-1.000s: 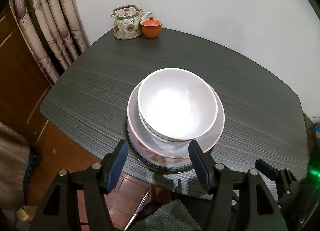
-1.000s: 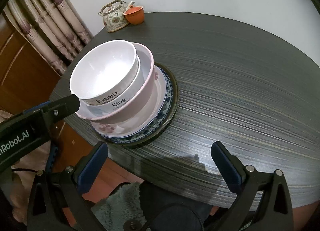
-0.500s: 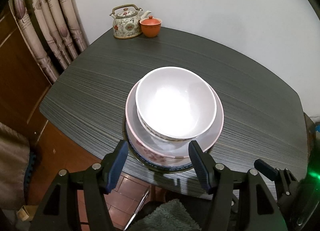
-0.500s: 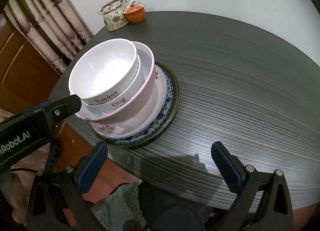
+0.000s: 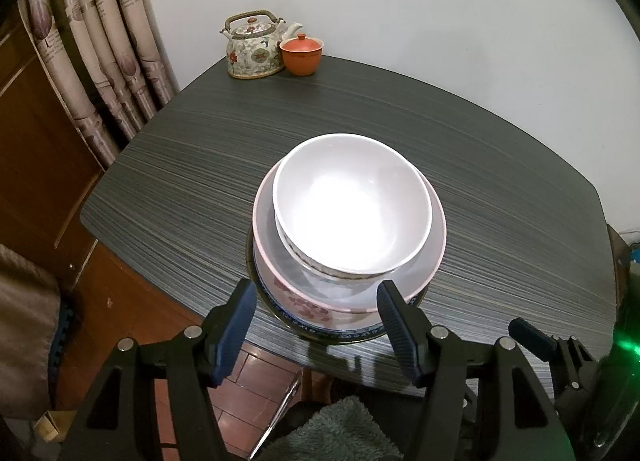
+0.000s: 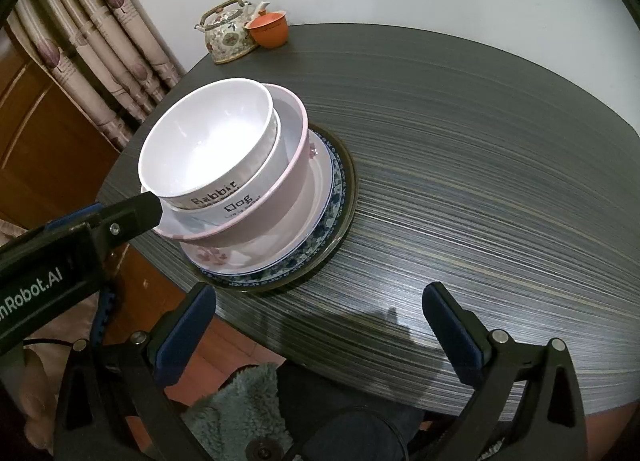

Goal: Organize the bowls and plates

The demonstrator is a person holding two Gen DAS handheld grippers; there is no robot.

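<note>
Still unmoved, bowl stack (image 5: pixel 352 217), left gripper (image 5: pixel 316 307) spread, right gripper (image 6: pixel 320 325) spread

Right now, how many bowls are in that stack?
3, nested: the Rabbit bowl on top, the Dog bowl under it, the pink-rimmed bowl beneath both, all sitting on the plates. More could be hidden inside.

The right gripper (image 6: pixel 318 327) hangs spread wide above the table (image 6: pixel 480 181) edge; ahead-left of it stand stacked bowls (image 6: pixel 208 149) on plates (image 6: pixel 320 217) (the left gripper (image 6: pixel 120 217) beside them).
</note>
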